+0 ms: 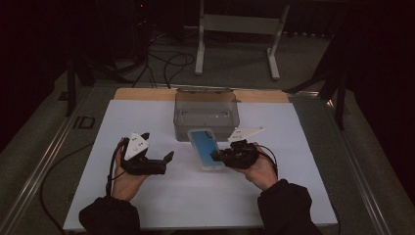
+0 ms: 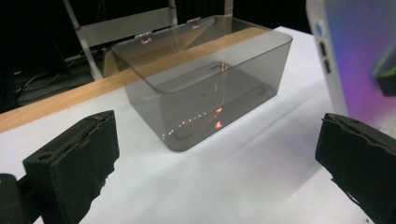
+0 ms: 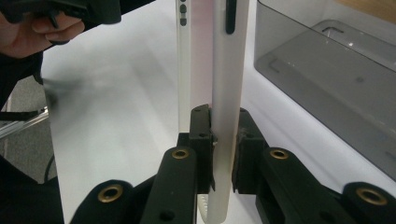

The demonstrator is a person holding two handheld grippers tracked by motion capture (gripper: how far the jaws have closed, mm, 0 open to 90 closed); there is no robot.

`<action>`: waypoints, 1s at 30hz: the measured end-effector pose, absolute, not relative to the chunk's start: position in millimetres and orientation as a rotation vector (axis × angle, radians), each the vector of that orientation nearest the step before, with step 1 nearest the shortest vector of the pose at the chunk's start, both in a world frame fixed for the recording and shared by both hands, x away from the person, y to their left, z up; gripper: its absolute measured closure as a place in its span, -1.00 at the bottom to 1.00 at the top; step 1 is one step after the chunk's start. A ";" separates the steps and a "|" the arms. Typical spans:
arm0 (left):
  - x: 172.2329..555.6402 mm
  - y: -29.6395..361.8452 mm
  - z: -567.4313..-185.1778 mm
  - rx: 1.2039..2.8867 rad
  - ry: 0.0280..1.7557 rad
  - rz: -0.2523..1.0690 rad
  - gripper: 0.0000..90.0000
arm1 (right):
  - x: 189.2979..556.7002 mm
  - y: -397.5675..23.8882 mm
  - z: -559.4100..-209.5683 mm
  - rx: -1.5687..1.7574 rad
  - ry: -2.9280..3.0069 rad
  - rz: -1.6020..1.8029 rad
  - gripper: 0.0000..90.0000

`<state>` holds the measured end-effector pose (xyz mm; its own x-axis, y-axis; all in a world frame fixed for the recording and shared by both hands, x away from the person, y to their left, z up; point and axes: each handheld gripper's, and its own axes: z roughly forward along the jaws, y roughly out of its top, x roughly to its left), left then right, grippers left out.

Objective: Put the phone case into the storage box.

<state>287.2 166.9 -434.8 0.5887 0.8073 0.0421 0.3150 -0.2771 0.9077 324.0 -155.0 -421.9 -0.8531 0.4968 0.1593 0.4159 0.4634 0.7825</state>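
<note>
Holding the phone [image 1: 206, 148] by one edge, the right gripper [image 1: 219, 156] sits just right of centre in the high view, its fingers [image 3: 201, 140] nearly closed and pinching the phone's thin side, as the right gripper view shows with the white case running straight up the frame from between them. The phone's long axis slants from the gripper toward the upper left, its far end touching or overlapping the near wall of the clear box [image 1: 206, 116] at centre top. That box lies just beyond the phone, open and empty, so the coming move is likely a lift up the frame and over that wall. The left gripper [image 1: 169, 157], left of centre, has its fingers [image 2: 74, 163] spread wide with nothing between them, the box ahead of it and the phone at the right edge of its view, over the white surface [image 1: 147, 196].
</note>
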 end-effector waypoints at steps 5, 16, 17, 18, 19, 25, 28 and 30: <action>282.9 176.4 -440.0 1.846 0.927 0.642 -0.99 | 323.4 -155.8 -420.4 0.829 2.592 1.350 0.82; 268.9 197.5 -451.9 1.832 0.968 0.656 -0.99 | 323.3 -155.2 -415.7 0.846 2.572 1.327 0.82; 267.4 199.5 -453.4 1.832 0.973 0.661 -0.99 | 323.6 -155.3 -415.3 0.852 2.568 1.327 0.82; 266.1 201.4 -455.1 1.831 0.978 0.661 -0.99 | 323.7 -155.7 -414.8 0.852 2.564 1.330 0.82; 264.5 203.1 -456.9 1.829 0.984 0.660 -0.99 | 323.6 -156.0 -414.3 0.861 2.560 1.332 0.82; 254.6 215.0 -466.4 1.808 1.017 0.681 -0.99 | 323.6 -157.7 -412.5 0.912 2.545 1.334 0.82; 249.5 220.7 -470.6 1.805 1.030 0.691 -0.99 | 323.2 -158.6 -410.9 0.921 2.533 1.337 0.82; 246.2 223.7 -473.6 1.801 1.039 0.702 -0.99 | 322.9 -159.1 -410.2 0.929 2.529 1.332 0.82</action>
